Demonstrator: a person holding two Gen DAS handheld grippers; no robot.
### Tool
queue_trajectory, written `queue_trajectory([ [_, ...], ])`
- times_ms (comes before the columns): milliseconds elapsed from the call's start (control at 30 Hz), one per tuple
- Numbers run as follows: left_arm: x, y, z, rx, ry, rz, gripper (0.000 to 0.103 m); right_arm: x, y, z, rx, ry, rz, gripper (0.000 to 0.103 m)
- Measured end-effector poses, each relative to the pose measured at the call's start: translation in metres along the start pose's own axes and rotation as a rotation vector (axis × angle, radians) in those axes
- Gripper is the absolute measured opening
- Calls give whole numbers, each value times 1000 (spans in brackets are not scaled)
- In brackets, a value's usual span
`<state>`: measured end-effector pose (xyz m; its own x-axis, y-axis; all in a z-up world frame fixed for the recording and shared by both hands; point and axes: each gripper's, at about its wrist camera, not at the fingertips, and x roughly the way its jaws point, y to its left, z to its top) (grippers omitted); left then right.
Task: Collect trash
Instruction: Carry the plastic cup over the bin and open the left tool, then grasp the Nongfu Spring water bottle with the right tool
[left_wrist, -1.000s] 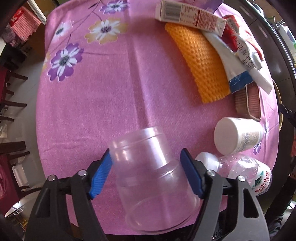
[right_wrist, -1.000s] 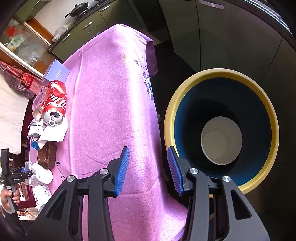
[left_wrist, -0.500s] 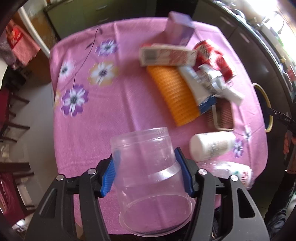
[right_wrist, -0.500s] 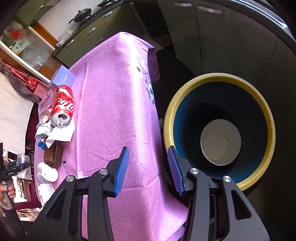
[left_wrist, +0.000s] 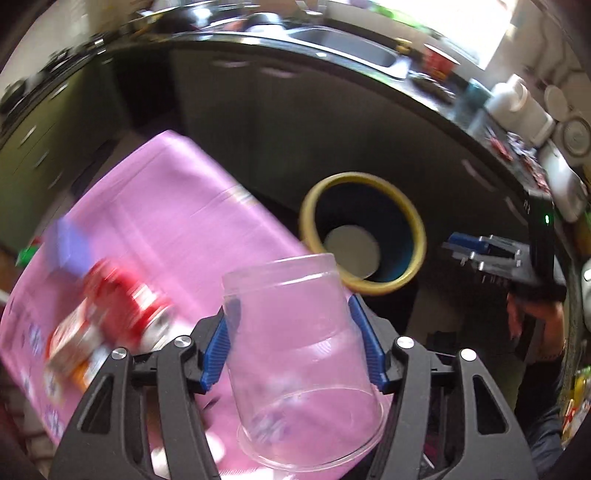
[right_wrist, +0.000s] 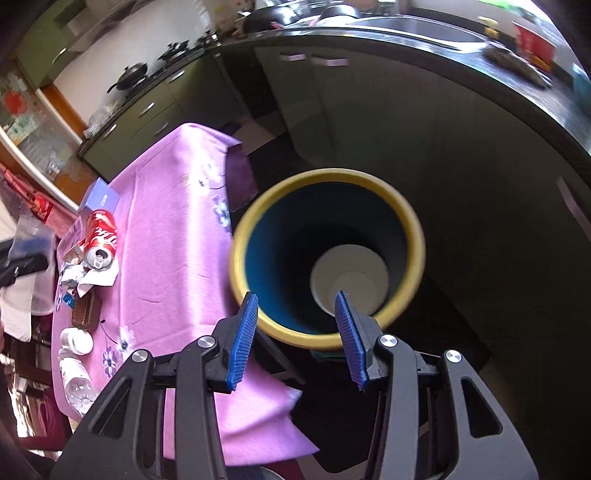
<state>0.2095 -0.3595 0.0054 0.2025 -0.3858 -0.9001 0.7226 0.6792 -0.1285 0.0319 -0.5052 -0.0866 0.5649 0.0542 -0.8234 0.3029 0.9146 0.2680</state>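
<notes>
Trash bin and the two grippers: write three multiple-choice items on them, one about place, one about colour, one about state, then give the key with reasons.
1. Where does the trash bin stand?
A. On the pink tablecloth
B. On the floor beside the table
C. On the kitchen counter

2. What colour is the bin's rim?
A. Yellow
B. Red
C. White

3. What is the left gripper doing?
A. Hanging open and empty
B. Gripping a red can
C. Gripping a clear plastic jar

Key: 1 B, the bin sits below the cloth's hanging edge, off the table. 2 A, a yellow ring surrounds its dark blue inside. 3 C, the blue pads press both sides of the clear plastic jar, while the right gripper is open and empty.
</notes>
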Motion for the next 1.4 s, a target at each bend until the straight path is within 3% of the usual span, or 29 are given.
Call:
queue_trajectory([
  [233, 109, -73, 76, 121, 17, -36, 59, -9, -52, -18, 80, 9, -19, 44],
  [400, 183, -85, 101, 124, 65, -7, 62, -4, -71, -27, 104, 29, -17, 44],
  [600, 221, -81, 108, 63, 108, -16, 73, 0, -77, -29, 104, 43, -5, 44],
  [733, 194, -79, 108, 56, 79, -62, 74, -3, -69, -29, 80, 39, -5, 44],
  [900, 118, -65, 88, 67, -29, -107, 79, -7, -56, -34, 51, 32, 10, 45],
  [1167, 9, -11, 14, 16, -184, -109, 79, -10, -8, -36, -64, 46, 60, 46],
  [1400, -64, 49, -73, -120, -277, -33, 83, -7, 86, -42, -373, 119, 210, 56],
])
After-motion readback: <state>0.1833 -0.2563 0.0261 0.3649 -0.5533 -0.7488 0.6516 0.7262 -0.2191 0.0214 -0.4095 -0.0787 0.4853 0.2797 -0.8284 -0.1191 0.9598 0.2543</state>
